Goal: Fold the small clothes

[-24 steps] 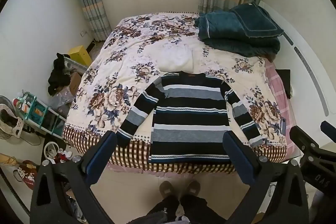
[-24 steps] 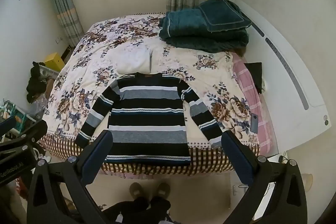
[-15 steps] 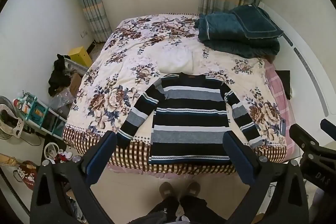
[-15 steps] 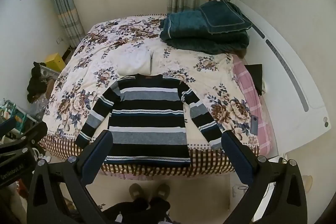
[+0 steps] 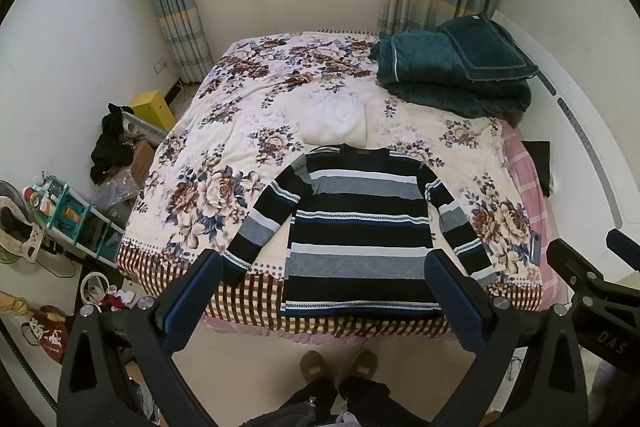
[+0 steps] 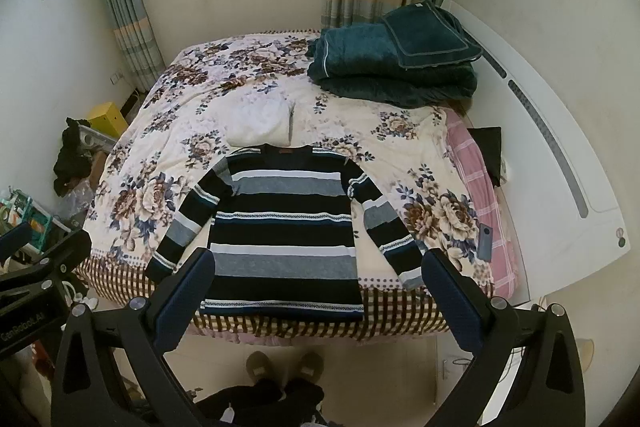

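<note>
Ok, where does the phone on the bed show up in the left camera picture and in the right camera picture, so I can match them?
Left wrist view: the phone lies at the right edge of the bed, on the pink checked sheet, right of the sweater.
Right wrist view: the phone is right of centre, on the same pink sheet, just past the sweater's sleeve cuff.
Shared landmark: the folded green blanket at the far right of the bed.
</note>
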The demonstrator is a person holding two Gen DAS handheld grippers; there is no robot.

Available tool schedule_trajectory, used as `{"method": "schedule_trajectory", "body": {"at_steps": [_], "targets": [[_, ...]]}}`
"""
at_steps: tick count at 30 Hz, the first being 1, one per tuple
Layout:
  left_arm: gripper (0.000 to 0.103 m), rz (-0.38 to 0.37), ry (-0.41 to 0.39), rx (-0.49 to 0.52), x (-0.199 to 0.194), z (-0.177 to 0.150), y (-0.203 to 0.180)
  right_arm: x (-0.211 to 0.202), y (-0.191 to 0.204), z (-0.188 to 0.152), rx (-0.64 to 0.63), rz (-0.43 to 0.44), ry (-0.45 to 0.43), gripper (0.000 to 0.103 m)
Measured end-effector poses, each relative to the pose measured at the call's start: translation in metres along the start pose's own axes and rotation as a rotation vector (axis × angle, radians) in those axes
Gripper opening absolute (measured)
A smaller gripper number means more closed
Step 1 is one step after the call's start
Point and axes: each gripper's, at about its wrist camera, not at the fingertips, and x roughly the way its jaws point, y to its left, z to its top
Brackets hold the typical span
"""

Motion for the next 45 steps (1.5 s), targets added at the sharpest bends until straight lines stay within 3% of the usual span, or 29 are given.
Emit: {"method": "schedule_trajectory", "body": {"at_steps": [45], "targets": [[0.103,-0.01,-0.021,-0.003,-0.006,0.009,-0.002,-0.011,0.006,0.008,-0.008,0.001,-0.025,0.103]]}}
